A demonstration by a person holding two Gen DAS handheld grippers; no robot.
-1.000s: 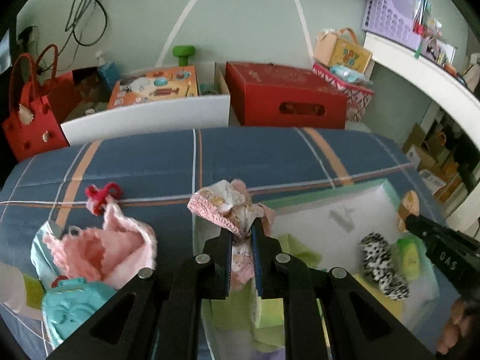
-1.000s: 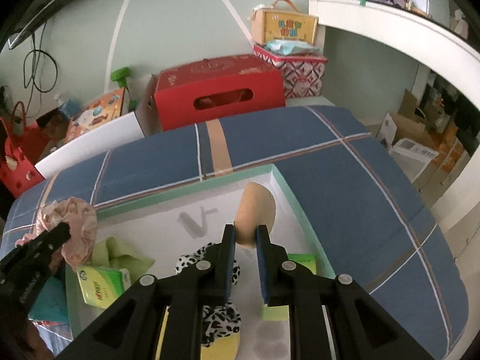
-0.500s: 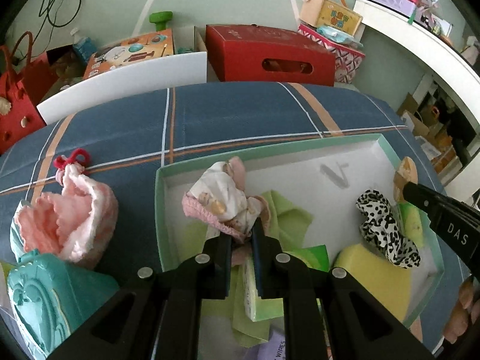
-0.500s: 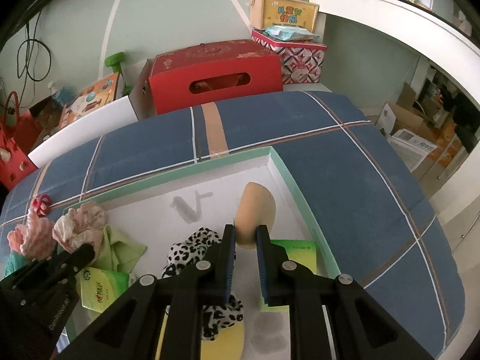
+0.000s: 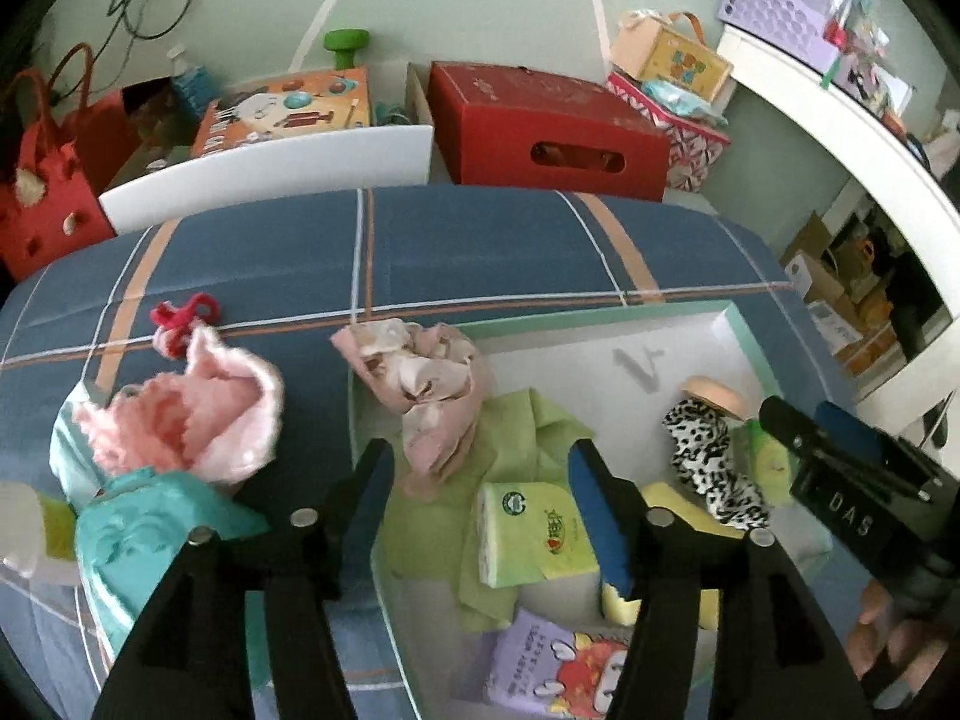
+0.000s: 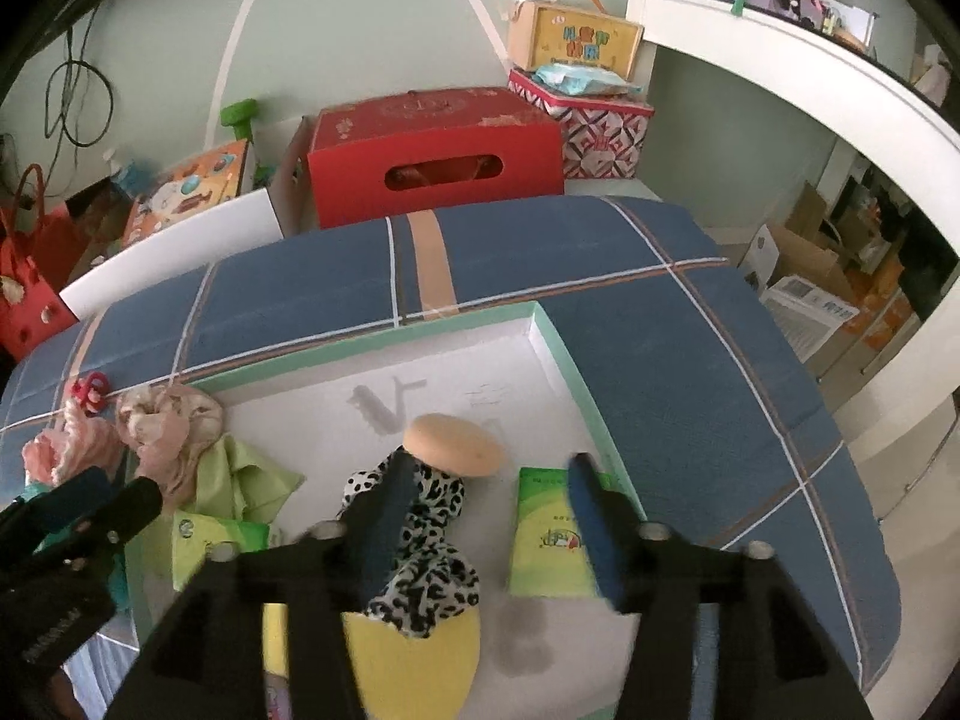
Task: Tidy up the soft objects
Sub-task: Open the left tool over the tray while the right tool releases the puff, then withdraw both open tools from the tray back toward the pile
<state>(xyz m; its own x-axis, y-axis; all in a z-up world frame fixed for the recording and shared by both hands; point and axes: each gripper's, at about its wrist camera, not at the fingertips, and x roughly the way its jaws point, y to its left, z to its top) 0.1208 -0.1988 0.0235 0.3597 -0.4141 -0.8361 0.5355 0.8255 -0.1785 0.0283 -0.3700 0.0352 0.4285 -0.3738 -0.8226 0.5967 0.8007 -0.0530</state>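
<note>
"DAS" on right tongs; other print unreadable.

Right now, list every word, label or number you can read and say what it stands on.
"DAS": white letters on the right gripper, seen from the left wrist view.
Green tissue pack: logo and print, too blurred to read.
Purple wipes pack: print too blurred.
Yellow case by the wall: coloured characters, unreadable.
Red box: faint emblem, unreadable.

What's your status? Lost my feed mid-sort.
Left gripper and right gripper both opening, nothing pinched. Pink cloth bundle lies on the tray's rim; tan sponge inside. Nothing in the way.
</note>
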